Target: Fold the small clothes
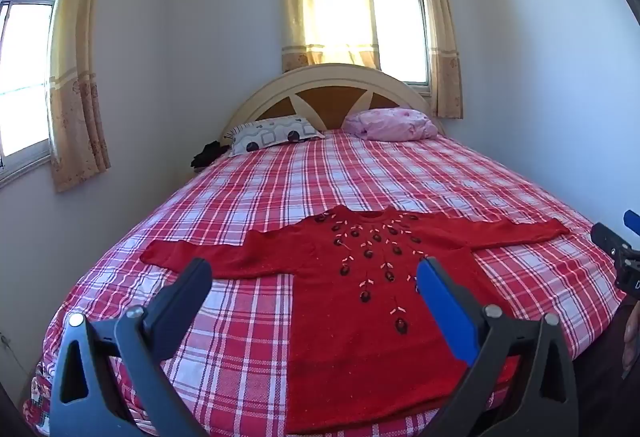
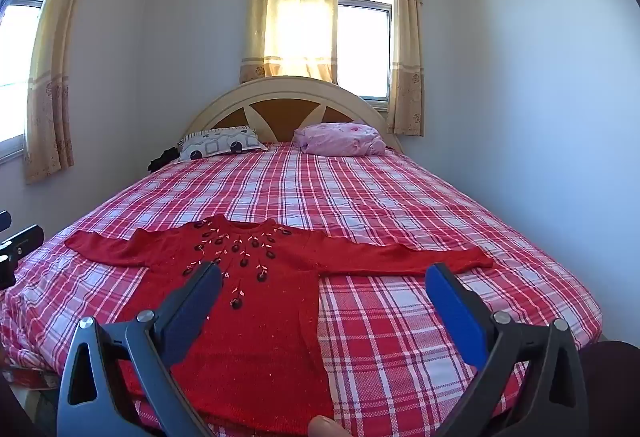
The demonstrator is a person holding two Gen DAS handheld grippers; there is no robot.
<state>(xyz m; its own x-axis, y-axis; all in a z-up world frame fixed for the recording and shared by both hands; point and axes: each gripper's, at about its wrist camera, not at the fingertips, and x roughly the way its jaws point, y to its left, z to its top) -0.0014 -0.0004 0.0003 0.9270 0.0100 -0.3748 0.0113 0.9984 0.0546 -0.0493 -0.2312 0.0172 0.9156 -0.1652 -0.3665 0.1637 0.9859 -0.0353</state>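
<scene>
One red knitted sweater (image 1: 360,301), small, beaded and embroidered about the neckline, lies flat and face up on the bed (image 1: 400,173), near its foot edge, both sleeves spread straight out to the sides, hem toward the viewer. Bed cover: red-and-white plaid. Two pillows at the head end, one grey-patterned pillow (image 1: 272,135), one pink pillow (image 1: 392,124), both well apart from the garment; arched headboard (image 1: 332,85) behind them; curtained windows beyond. Left hand-held gripper (image 1: 316,277): jaws spread wide, nothing between them, held above the near part of the bed and pointing somewhat downward toward the sweater's left sleeve and body; no contact with the cloth. Right hand-held gripper (image 2: 324,281): likewise wide, nothing held, tilted somewhat downward, looking over the garment's body and right sleeve (image 2: 420,257); clear of the fabric. Each tool shows at the margin of the other's view, so the two stand side by side at the foot of the bed. A fingertip shows at the bottom edge of the right wrist view. Step in hand, by judgement: the outset of folding, the sweater laid out and no fold yet made. Next move, by judgement: lower a gripper to a sleeve end or shoulder, pinch the knit without dragging the plaid cover along, and carry the sleeve inward across the body. The knit looks soft and liable to stretch or bunch if pinched too shallowly.
</scene>
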